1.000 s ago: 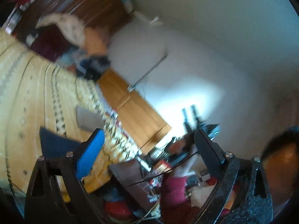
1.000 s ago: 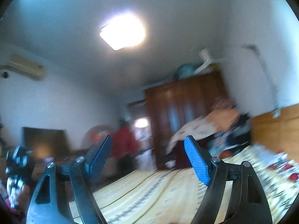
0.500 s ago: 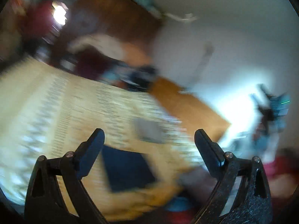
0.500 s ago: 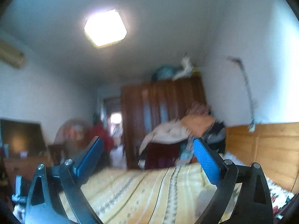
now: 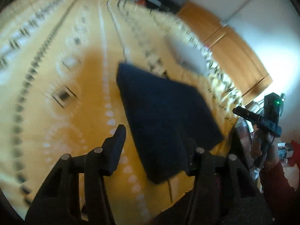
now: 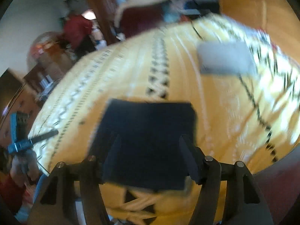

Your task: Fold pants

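Two grippers point down at the bed now, both views smeared with blur. Nearest, the left gripper (image 5: 151, 140) has just been closing its fingers, one pad out over the yellow bedspread (image 5: 75, 112), the other over the near edge of the dark navy pants (image 5: 165, 116); the gap between them is partly over cloth, no squeeze visible. The right gripper (image 6: 150, 146) has been closing too, its fingers standing apart over the pants (image 6: 148, 131), which lie folded into a flat block near the bed's front edge. Further up the bedspread (image 6: 131, 71) a grey folded piece (image 6: 225, 60) rests. Beyond it, a wooden headboard (image 5: 234, 43) and a dark wardrobe (image 6: 105, 9).
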{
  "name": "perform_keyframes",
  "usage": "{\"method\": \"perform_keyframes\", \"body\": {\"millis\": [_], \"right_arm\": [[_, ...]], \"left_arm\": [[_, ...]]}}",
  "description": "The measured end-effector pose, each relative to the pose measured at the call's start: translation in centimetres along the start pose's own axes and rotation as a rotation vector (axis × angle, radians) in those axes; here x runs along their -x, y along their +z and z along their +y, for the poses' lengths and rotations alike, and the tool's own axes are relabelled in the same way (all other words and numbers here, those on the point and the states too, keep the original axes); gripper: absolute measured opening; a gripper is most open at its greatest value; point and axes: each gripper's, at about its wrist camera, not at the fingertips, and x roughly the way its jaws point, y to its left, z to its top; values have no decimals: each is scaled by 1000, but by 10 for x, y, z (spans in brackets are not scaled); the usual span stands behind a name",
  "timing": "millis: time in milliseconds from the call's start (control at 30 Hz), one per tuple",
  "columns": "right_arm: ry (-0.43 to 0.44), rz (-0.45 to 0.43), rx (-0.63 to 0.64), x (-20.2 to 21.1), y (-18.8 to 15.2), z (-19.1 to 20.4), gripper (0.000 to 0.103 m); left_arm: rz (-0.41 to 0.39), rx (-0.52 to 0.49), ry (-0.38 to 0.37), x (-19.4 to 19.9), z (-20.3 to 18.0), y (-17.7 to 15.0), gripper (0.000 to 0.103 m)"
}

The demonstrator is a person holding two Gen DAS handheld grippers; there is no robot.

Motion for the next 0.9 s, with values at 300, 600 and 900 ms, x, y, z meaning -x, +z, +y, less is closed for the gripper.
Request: {"method": "perform_keyframes", "body": {"millis": [300, 600, 900], "right_arm": [[52, 220, -153, -132, 1, -101, 71], [202, 261, -215, -169, 2, -119, 74], [254, 200, -244, -177, -6, -116, 44]], "left_arm": [[139, 45, -70, -70, 9, -1, 54], [134, 76, -125, -100, 18, 19, 55], [76, -24, -92, -96, -12, 22, 28]]}}
